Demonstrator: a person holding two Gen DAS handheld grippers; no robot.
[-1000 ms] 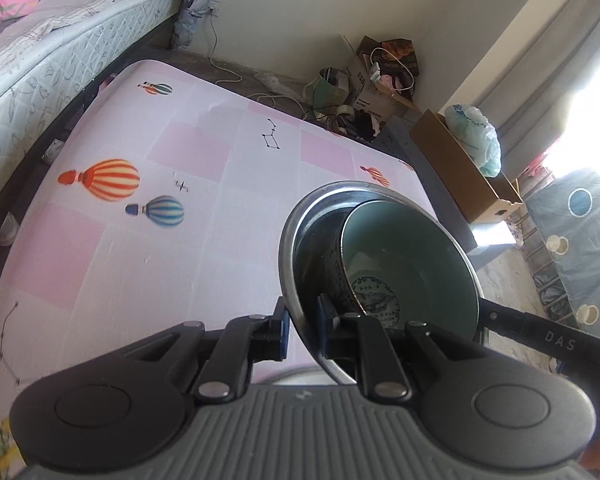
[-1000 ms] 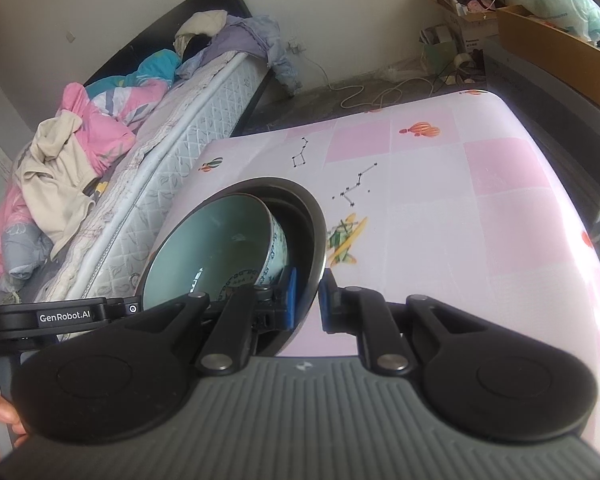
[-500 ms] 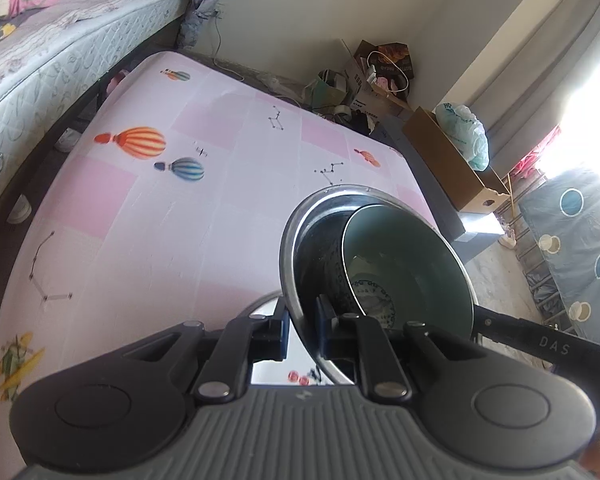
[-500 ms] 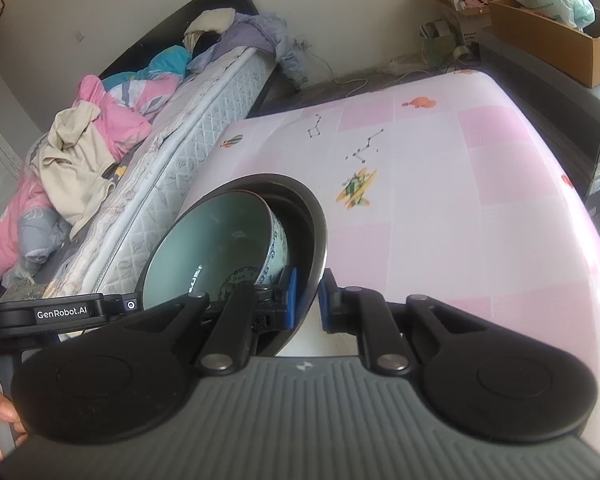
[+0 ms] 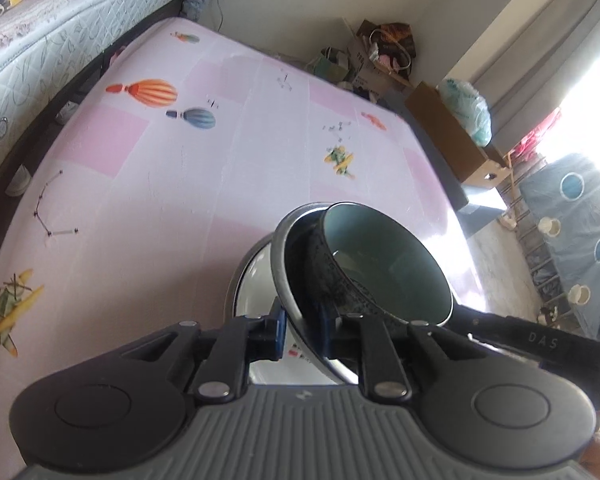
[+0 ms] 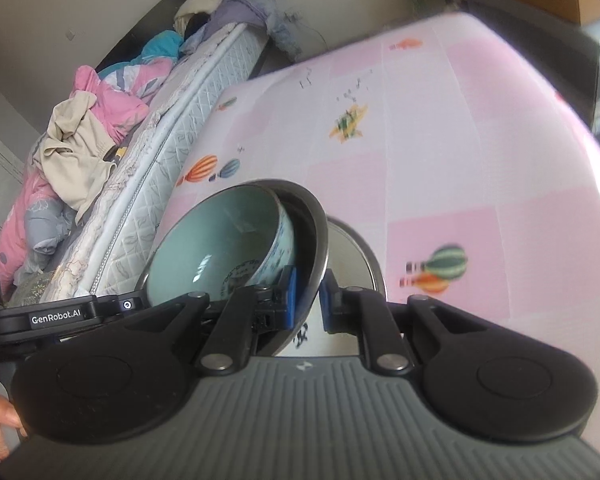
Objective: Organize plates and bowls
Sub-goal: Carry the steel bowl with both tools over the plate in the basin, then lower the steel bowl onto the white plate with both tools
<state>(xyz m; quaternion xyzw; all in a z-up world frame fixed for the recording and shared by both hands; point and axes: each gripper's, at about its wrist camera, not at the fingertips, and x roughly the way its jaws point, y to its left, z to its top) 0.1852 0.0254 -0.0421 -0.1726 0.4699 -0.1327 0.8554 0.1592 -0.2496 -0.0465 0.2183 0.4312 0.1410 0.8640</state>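
Gripping steel bowl rim, both hand-held grippers; ceramic bowl inside

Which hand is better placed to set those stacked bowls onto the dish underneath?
Neither clearly: it probably takes both. The left tongs and right tongs each pinch opposite sides of the metal bowl above the white dish.

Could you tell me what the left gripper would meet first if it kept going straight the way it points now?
Probably the pink tablecloth: the left gripper, shut on the steel bowl rim, points across it; the plate lies below. Depth unclear.
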